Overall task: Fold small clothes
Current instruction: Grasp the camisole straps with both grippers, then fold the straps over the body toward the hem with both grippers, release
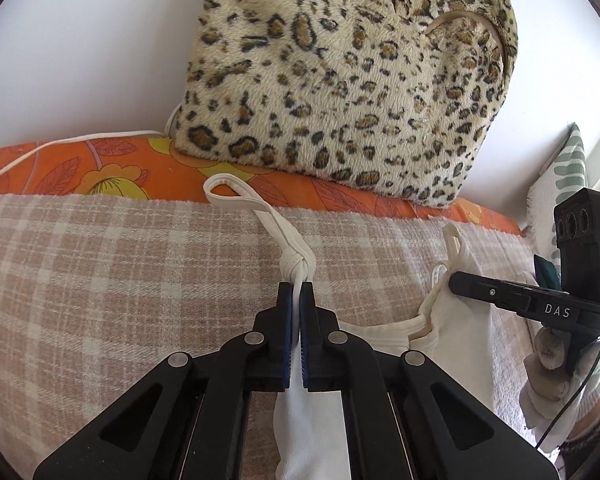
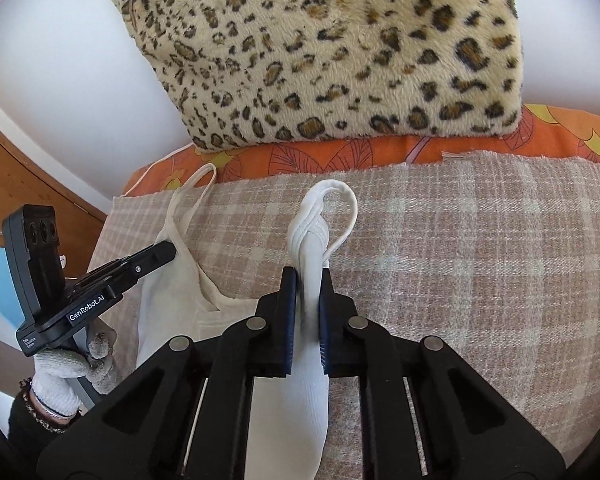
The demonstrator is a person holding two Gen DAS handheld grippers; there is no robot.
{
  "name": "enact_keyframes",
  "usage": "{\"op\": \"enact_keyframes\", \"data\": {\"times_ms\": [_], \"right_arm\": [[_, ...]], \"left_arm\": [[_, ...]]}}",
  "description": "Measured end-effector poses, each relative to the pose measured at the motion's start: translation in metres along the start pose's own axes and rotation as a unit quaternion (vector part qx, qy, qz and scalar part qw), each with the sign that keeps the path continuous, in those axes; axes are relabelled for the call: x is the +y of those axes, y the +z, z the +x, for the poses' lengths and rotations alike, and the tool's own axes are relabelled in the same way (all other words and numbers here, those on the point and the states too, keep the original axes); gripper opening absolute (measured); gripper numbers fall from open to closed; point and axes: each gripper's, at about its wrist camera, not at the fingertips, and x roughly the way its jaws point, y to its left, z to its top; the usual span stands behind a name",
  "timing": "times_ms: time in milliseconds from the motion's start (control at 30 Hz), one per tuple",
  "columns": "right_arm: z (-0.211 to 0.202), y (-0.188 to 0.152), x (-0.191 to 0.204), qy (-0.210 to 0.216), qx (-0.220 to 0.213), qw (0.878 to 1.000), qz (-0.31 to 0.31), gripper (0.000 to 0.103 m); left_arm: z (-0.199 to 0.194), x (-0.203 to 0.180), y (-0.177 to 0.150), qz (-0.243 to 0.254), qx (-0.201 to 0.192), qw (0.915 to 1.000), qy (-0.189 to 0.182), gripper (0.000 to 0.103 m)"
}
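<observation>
Here the left hand-held gripper [image 1: 297,292] is clamped on the bunched shoulder strap of a white ribbed cotton camisole [image 1: 384,334], and the right hand-held gripper [image 2: 309,280] is clamped on the other bunched strap. The camisole lies on a beige-and-cream checked woven blanket [image 1: 120,264] spread over a bed, its strap loops [image 2: 342,210] pointing toward the blanket's far edge. Beyond that edge runs an orange floral sheet [image 1: 112,164], on which a plush leopard-print cushion [image 1: 352,80] leans against the white wall.
</observation>
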Motion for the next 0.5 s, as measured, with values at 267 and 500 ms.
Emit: {"op": "enact_keyframes", "data": {"times_ms": [267,500], "right_arm": [[-0.037,-0.002,0.018,0.013,-0.027,0.999,-0.009,0.01],[-0.075,-0.018,0.045,0.026,-0.046,0.998,-0.037,0.01]], "left_arm": [[-0.033,-0.018,0.0,0.003,-0.028,0.9991,-0.033,0.001],[-0.073,-0.035,-0.009,0.012,-0.044,0.9977,-0.05,0.001]]}}
